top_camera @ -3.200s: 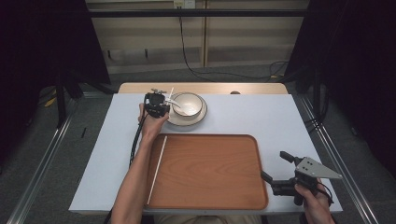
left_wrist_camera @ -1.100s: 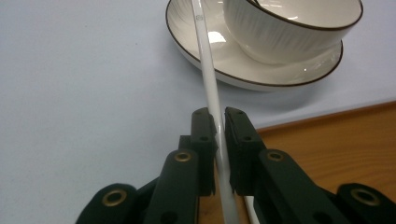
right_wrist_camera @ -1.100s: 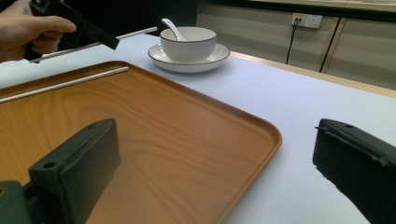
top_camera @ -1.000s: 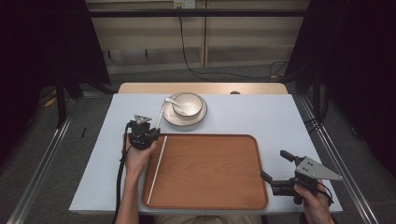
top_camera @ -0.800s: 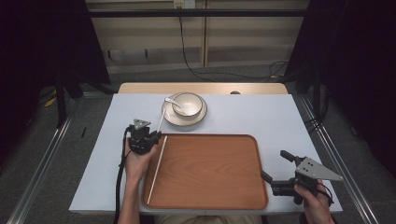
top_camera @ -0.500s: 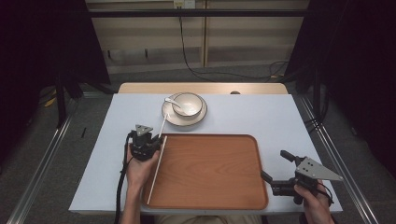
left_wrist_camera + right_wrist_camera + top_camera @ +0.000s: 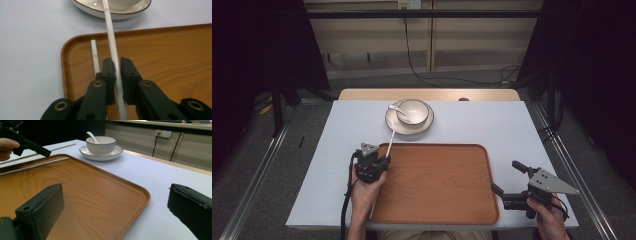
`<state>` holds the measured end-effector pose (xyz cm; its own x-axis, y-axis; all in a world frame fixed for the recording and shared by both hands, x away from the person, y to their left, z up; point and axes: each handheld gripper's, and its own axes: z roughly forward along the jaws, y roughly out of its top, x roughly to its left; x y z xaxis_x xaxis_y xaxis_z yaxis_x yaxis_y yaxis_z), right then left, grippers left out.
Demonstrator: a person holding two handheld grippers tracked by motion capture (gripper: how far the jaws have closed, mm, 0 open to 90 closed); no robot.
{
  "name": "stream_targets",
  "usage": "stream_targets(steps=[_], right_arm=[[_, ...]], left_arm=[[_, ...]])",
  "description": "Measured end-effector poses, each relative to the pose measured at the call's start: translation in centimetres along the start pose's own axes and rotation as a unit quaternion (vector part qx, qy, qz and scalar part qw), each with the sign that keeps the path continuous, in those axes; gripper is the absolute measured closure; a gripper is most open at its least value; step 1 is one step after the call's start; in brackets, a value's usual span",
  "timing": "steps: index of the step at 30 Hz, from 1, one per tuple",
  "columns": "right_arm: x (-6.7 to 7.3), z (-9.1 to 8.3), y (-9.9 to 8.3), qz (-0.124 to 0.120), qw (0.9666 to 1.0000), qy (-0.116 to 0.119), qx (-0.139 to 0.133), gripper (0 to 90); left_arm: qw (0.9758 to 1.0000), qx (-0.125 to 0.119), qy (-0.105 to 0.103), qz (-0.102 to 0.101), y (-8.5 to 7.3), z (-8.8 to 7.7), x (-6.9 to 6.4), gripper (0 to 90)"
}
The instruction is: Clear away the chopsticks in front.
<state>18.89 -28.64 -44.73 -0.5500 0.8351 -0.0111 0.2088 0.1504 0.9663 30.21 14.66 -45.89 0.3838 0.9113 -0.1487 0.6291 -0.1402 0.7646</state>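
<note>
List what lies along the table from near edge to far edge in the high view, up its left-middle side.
left gripper, shut on a white chopstick → far rim of the wooden tray → saucer → bowl with its spoon

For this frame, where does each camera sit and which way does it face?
High view: above the table's near side, looking forward and down; both forearms and hands show.
Left gripper view: on the left claw, looking along its jaws, shut on a thin white chopstick.
Right gripper view: on the open right claw, looking low across the brown wooden tray.
All share the tray and the white bowl on its saucer.
</note>
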Motion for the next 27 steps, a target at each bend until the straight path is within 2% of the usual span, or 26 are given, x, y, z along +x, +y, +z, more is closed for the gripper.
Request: stream_targets(steps=[4, 9, 12, 16, 17, 22, 24, 27], right_arm=[[0.0, 0.1, 0.0, 0.000, 1.0000, 0.002, 0.001, 0.7], [0.1, 0.1, 0.0, 0.000, 1.0000, 0.001, 0.003, 0.6], [0.0, 0.1, 0.0, -0.002, 1.0000, 0.003, 0.001, 0.6], [0.1, 0.1, 0.0, -0.003, 1.0000, 0.002, 0.002, 0.7], [0.1, 0.1, 0.0, -0.004, 1.0000, 0.004, 0.003, 0.6], [0.0, 0.1, 0.0, -0.005, 1.0000, 0.005, 0.002, 0.6], [0.1, 0.1, 0.0, -0.004, 1.0000, 0.003, -0.001, 0.6], [0.1, 0.1, 0.0, -0.008, 1.0000, 0.005, -0.001, 0.7]], left_arm=[[0.9999, 0.010, 0.000, 0.004, -0.8, -0.1, -0.5, 82.7], [0.9998, 0.019, -0.007, -0.001, -1.6, 0.2, -0.9, 82.7], [0.9997, 0.025, 0.004, 0.001, -2.1, 0.5, -1.1, 82.7], [0.9993, 0.035, 0.003, 0.007, -2.2, 0.3, -1.2, 82.7], [0.9995, 0.032, 0.005, 0.003, -2.2, 0.3, -1.3, 82.4], [0.9993, 0.033, 0.011, 0.012, -2.4, 0.2, -1.5, 82.1], [0.9994, 0.034, 0.005, 0.008, -2.3, 0.2, -1.5, 79.0], [0.9989, 0.040, 0.003, 0.023, -2.2, 0.3, -1.5, 77.6]])
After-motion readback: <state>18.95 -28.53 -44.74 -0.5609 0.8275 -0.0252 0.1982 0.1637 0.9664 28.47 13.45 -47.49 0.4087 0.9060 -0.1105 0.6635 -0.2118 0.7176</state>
